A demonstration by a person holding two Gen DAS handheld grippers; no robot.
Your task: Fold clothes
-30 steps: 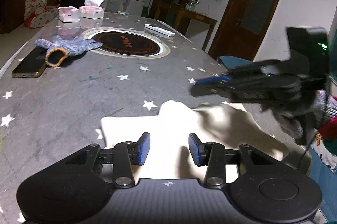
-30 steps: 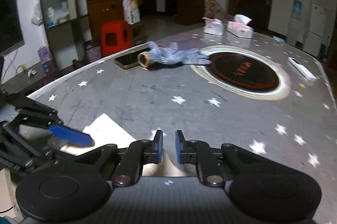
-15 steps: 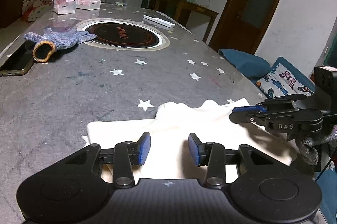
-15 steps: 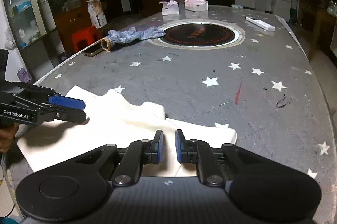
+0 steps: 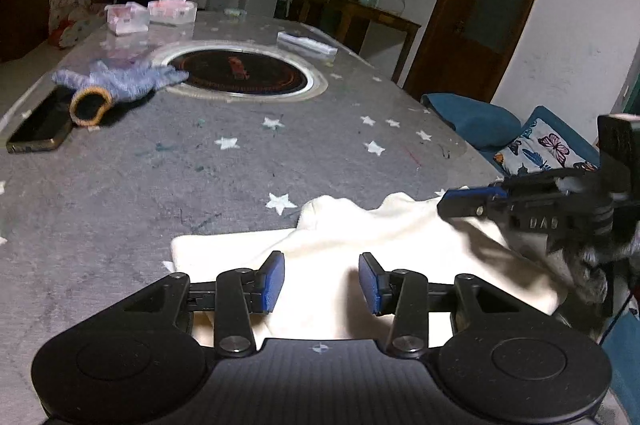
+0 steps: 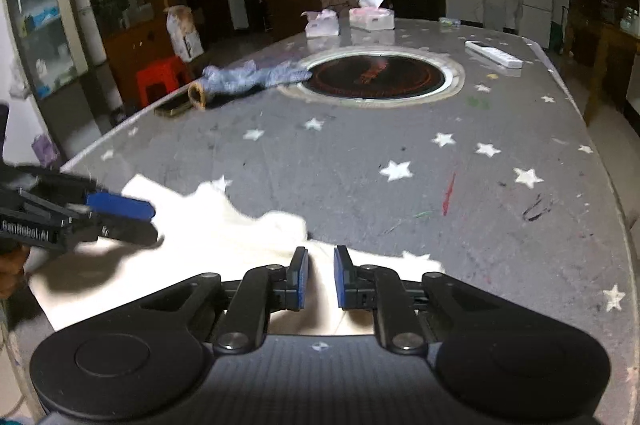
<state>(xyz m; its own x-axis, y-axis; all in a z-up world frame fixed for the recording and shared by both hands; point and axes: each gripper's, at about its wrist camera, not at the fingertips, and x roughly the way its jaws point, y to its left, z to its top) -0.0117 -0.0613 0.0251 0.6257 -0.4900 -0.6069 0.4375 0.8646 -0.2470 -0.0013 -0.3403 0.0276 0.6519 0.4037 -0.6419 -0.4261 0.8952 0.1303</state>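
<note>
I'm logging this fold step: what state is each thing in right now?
left gripper: open, above the cloth, holding nothing.
right gripper: narrowly open, nothing between its pads.
cream garment: lying rumpled at the table's near edge.
work glove: lying limp.
phone: screen dark.

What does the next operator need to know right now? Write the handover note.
Left hand-held gripper: open, empty, over the near part of the cloth.
Right hand-held gripper: narrow gap between the fingers, nothing in it, over the cloth's right end.
Cloth: cream, lying mostly flat at the near edge of the table, with a bump at its far edge. Glove and phone lie far off to the left.
Done: no clear fold visible yet.
Left: grasp an edge, fold, flatten.
</note>
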